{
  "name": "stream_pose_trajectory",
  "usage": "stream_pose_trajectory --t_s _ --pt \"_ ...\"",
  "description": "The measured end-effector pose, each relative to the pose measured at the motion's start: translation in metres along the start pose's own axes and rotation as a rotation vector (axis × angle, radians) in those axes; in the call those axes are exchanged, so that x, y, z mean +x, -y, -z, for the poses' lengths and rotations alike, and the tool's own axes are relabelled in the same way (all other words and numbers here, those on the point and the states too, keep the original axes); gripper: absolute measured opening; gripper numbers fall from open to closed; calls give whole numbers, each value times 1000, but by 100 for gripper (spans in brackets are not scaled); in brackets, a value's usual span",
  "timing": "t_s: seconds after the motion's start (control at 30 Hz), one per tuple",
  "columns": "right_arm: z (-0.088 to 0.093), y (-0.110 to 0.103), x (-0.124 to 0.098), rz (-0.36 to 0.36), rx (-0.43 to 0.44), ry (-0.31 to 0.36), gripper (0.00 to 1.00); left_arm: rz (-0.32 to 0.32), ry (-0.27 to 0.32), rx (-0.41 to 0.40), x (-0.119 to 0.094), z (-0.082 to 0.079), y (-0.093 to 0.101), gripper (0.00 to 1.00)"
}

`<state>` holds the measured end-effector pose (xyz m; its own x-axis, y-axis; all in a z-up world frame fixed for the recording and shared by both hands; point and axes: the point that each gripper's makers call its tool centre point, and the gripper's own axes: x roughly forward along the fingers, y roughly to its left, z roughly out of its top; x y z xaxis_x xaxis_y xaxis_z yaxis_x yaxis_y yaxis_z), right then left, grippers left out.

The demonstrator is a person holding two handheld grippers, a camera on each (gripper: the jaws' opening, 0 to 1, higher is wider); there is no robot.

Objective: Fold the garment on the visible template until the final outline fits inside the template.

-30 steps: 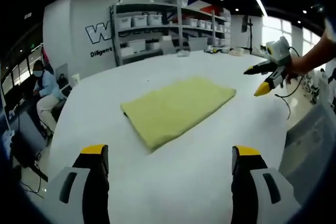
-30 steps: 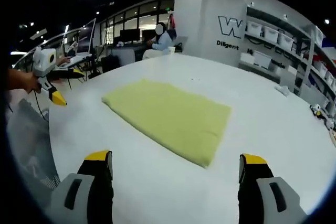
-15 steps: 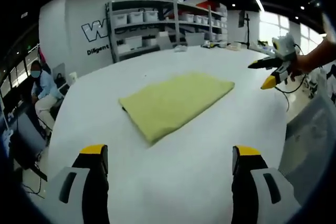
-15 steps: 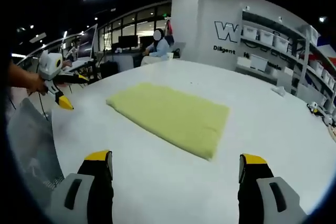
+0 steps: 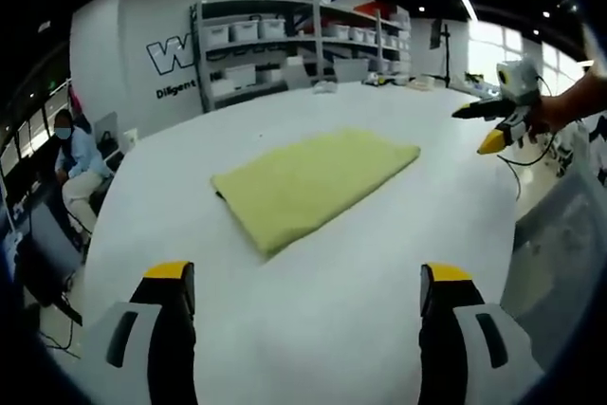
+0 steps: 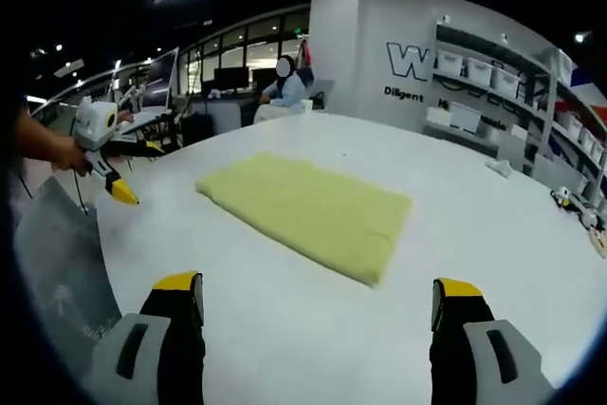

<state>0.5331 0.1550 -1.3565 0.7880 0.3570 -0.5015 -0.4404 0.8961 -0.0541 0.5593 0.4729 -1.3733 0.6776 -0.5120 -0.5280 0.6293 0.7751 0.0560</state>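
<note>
Left gripper (image 5: pixel 302 296): jaws held wide apart, nothing gripped; raised above the white table (image 5: pixel 332 329), well short of the garment.
Right gripper (image 6: pixel 318 310): jaws likewise spread, nothing held; hovering off the near table edge.
Garment (image 5: pixel 313 182): yellow, folded into a flat rectangle, laid mid-table, untouched.
Shelves (image 5: pixel 285 45): stocked with white bins.
Template: cannot be made out.

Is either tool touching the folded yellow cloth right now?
Apart. In the left gripper view, bare white table separates the left tool from the cloth; the right gripper view shows the same gap before the right tool.
</note>
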Motion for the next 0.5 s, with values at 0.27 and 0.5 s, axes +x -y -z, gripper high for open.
stream_pose_trajectory --t_s 0.27,0.5 --pt "-3 0 -1 6 8 13 99 0 0 -12 1 -2 -2 98" --pt "-2 2 0 9 29 20 99 0 -3 -29 3 -2 -1 98"
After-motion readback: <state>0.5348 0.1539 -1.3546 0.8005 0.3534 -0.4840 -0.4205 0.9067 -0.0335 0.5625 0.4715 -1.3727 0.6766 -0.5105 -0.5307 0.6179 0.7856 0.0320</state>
